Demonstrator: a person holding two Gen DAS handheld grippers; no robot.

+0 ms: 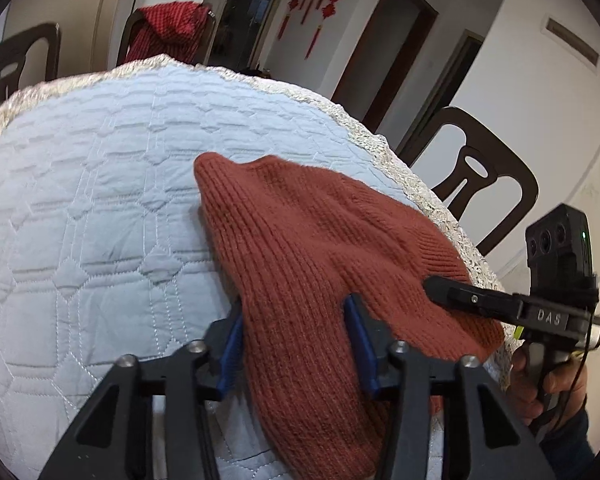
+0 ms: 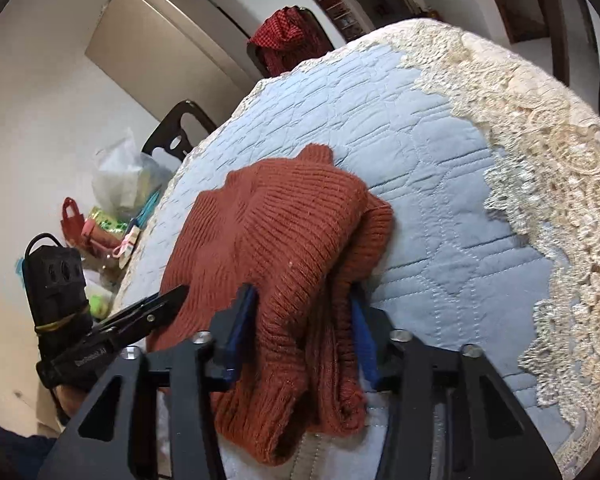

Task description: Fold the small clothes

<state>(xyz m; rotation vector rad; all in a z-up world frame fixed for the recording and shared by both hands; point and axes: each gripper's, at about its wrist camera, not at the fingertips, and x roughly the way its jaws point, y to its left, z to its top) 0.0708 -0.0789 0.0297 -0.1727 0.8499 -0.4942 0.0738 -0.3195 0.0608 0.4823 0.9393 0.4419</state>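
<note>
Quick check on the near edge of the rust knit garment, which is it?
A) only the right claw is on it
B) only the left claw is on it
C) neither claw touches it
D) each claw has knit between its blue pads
D: the left claw and the right claw each straddle a bunch of the rust knit garment at its near edge.

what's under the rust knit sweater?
The rust knit sweater lies on a blue quilted table cover with a lace edge. Its own folded layers bunch underneath near the right tongs. Anything else beneath it is covered.
</note>
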